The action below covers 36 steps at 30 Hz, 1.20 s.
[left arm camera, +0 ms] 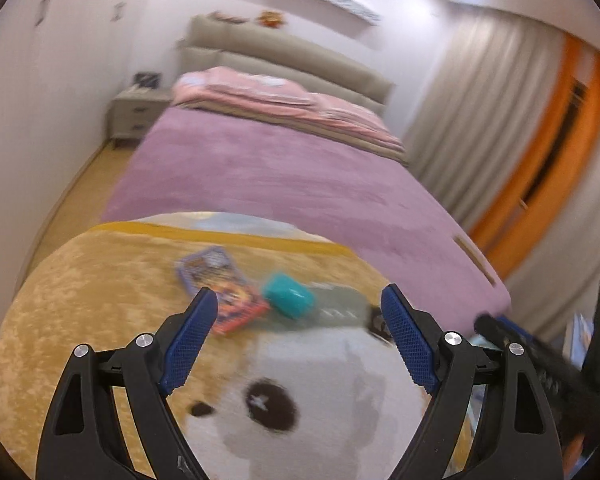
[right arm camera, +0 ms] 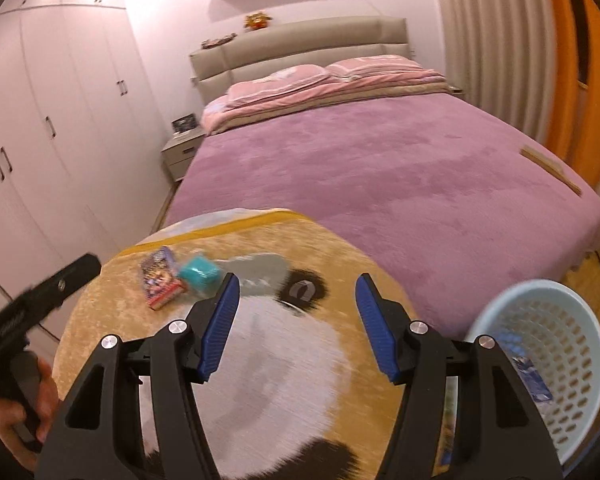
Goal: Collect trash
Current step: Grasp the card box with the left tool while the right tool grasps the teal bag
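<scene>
Our left gripper point(left arm camera: 298, 304) stands wide apart and holds nothing, its ribbed blue pads framing the round plush rug point(left arm camera: 80, 300); our right gripper point(right arm camera: 296, 296) is spread just as wide and equally empty over the same rug. We take the rug as our landmark: a deep-pile, tan circle printed with a white animal face and dark eye patches. On its far part, toward the bed, two pieces of trash remain: a flat, glossy snack packet point(left arm camera: 224, 294) with a busy purple and red print, and, touching its right edge, a small teal box point(left arm camera: 288, 294) with rounded corners, which looks like smooth card or plastic. Both lie beyond our fingertips, the packet nearest the left gripper's left pad. Off the rug's right edge stands a pale blue plastic wastebasket point(right arm camera: 572, 344) with lattice-perforated walls, and something blue and printed already lies inside it, so we judge the job partly done with these two items left. Past the rug's far rim spreads the bed point(right arm camera: 380, 168) under a fuzzy mauve cover.
</scene>
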### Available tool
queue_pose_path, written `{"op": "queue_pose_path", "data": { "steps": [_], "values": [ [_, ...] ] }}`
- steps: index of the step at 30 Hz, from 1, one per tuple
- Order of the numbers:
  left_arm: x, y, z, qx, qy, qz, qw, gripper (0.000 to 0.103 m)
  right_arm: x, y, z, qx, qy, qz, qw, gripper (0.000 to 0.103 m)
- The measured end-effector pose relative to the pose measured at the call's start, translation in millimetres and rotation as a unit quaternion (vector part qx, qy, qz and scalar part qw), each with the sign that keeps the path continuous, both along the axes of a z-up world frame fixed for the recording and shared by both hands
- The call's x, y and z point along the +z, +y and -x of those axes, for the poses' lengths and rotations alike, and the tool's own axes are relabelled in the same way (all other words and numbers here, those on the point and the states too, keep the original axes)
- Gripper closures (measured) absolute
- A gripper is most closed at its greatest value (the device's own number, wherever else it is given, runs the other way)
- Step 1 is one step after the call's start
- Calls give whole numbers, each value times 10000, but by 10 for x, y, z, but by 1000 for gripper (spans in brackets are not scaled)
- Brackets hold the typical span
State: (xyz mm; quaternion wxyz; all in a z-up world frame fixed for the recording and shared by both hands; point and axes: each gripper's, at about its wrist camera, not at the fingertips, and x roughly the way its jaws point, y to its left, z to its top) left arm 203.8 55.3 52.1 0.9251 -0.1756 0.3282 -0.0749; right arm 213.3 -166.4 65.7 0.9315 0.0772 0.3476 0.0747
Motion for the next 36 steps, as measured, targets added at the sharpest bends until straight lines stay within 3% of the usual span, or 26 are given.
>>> {"op": "queue_pose_path", "data": {
  "steps": [3,15,18,25,28,36],
  "values": [
    [-52,223,-182,150,171,244,9994,21,-48,208,-166,170,29,-48,9998,46],
    [-694,393,-946,747,967,170,9924,21,-467,674,-737,755,319,-114,9966,46],
    [-813,412,-1066,756,1163,225,9901,21,-564,796,-800,891,318,112,9954,46],
    [-891,350,-1085,597,1266,-151,9900,24,-782,927,-897,1230,493,344,9906,46],
    [-890,345,-1024,475,1267,-411,9899,33,-833,973,-898,1290,521,524,9889,46],
    [-880,569,-750,-90,1260,-280,9916,38,-883,1156,-966,1491,573,746,9843,40]
  ]
}}
